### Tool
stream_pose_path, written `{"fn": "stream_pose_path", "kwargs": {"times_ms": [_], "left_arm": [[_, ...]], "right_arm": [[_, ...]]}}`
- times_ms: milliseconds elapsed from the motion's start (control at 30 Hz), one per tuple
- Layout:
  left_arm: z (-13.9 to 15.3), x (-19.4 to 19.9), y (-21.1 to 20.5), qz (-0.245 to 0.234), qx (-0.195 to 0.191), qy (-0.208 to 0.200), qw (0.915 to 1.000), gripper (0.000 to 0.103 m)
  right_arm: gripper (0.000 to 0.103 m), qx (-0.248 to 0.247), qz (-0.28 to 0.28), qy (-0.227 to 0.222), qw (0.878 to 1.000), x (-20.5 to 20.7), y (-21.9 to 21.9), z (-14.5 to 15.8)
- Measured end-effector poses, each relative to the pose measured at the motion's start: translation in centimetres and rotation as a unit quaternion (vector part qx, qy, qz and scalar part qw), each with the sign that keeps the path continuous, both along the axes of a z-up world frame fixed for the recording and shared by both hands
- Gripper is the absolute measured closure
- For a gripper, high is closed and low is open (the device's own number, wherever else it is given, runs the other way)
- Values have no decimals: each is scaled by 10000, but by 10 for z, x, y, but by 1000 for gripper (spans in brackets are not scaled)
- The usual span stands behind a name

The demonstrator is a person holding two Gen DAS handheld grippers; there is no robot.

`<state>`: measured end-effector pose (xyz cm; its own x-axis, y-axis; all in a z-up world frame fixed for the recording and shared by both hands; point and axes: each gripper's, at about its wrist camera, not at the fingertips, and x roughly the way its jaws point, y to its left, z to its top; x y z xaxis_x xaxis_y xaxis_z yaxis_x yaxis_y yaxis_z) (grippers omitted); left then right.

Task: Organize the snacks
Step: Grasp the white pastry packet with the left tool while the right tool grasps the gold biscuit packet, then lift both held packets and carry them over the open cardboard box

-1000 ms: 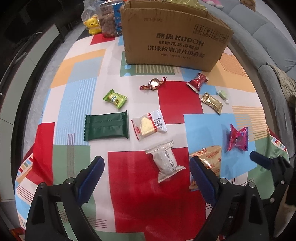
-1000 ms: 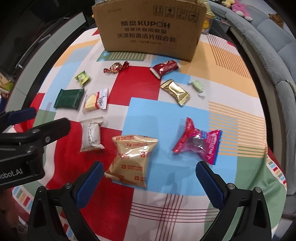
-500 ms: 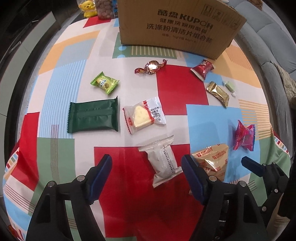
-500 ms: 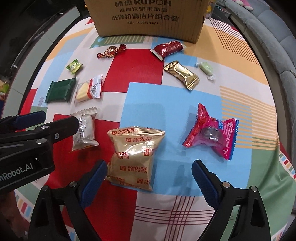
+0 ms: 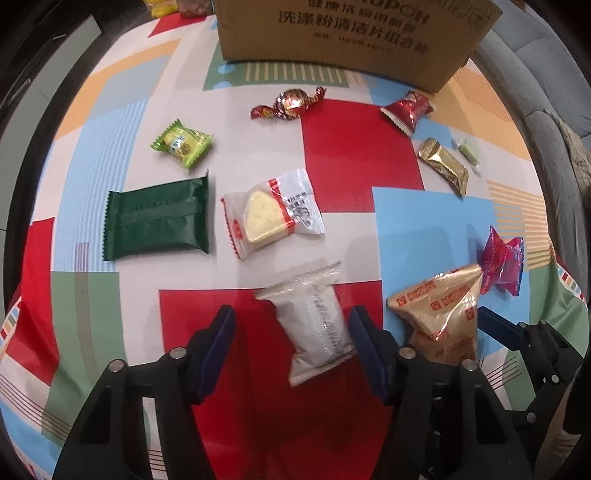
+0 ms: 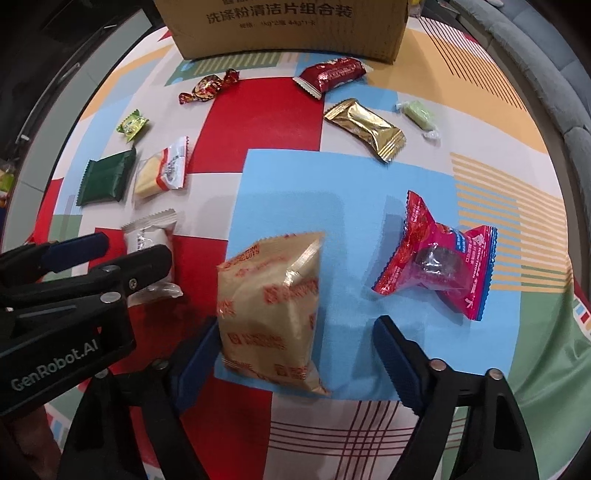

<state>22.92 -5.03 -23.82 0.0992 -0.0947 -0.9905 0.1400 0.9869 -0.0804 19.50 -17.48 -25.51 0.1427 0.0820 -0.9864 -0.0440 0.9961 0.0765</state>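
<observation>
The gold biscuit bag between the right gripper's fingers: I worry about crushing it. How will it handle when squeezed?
The gold biscuit bag looks puffed, so it will probably give before the closing right gripper bites. Its glossy film may slip. It is probably light, and the biscuits inside could crack.

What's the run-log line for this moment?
left gripper: closing around white packet, not clamped | right gripper: closing around gold biscuit packet, not clamped | cardboard box: behind

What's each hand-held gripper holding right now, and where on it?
Nothing yet. The left hand-held gripper is closing around the white packet; the right hand-held gripper is closing around the gold biscuit bag. Neither is clamped.
</observation>
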Motion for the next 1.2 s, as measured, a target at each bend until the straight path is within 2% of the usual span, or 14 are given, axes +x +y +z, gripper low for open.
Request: {"fn": "stream_pose_path", "kwargs": {"times_ms": [67,100,167,200,300,433,767,867,1200], "left_arm": [[-4,1,-2,-60,-12,41,10000,51],[-6,0,-3,-94,-15,62,9999,59],[-11,0,-4,-156,-16,137,9998,69],[-11,1,-3,-156,-35,126,9998,70],[-13,-1,-6,-181,-99,94,9997,72],[-11,-2,-7,-203,-117,5,9997,72],[7,-12,0,-210,-68,-272,9994,73],[17,-24,15,-207,-68,-353,9991,73],[47,-29,7,-213,-9,-575,9981,73]], "right_arm": [[29,15,-16,10,10000,1,0,-1],[32,4,-12,10,10000,2,1,-2],[39,-36,-4,-4,10000,1,2,-2],[45,-76,10,-21,10000,1,3,-1],[52,-78,1,-55,10000,2,3,0],[57,-41,-39,-80,10000,3,3,0],[57,-47,-21,-284,9996,-3,-1,17],[57,-84,-15,-357,9993,-3,-2,22],[57,-125,83,-582,9982,-1,-14,44]]}}
